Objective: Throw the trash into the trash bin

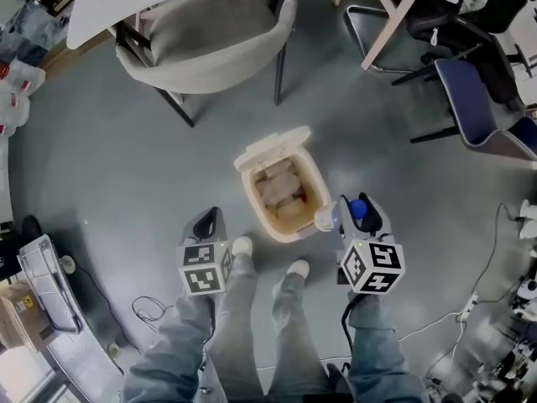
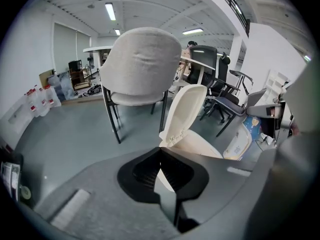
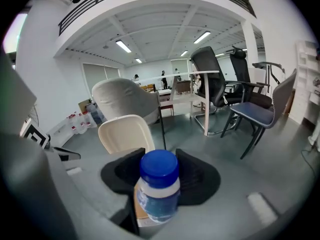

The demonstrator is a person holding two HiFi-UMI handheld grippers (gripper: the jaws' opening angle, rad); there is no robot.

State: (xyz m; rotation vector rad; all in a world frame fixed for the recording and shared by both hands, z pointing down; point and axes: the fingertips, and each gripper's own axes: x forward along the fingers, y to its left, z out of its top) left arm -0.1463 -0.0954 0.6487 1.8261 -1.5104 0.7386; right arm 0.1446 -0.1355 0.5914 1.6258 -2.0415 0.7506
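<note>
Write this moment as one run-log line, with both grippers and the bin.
right gripper: shut on bottle | left gripper: shut, empty | bin: open

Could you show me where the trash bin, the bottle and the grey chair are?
trash bin (image 1: 292, 233), head view, on its near rim.
bottle (image 3: 157, 199), right gripper view, on its body below the blue cap.
grey chair (image 1: 210, 36), head view, on its seat.

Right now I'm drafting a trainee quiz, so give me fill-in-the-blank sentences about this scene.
The right gripper holds a bottle with a ___ cap.
The lid of the trash bin stands ___.
The left gripper holds ___.
Missing words: blue; open; nothing.
</note>
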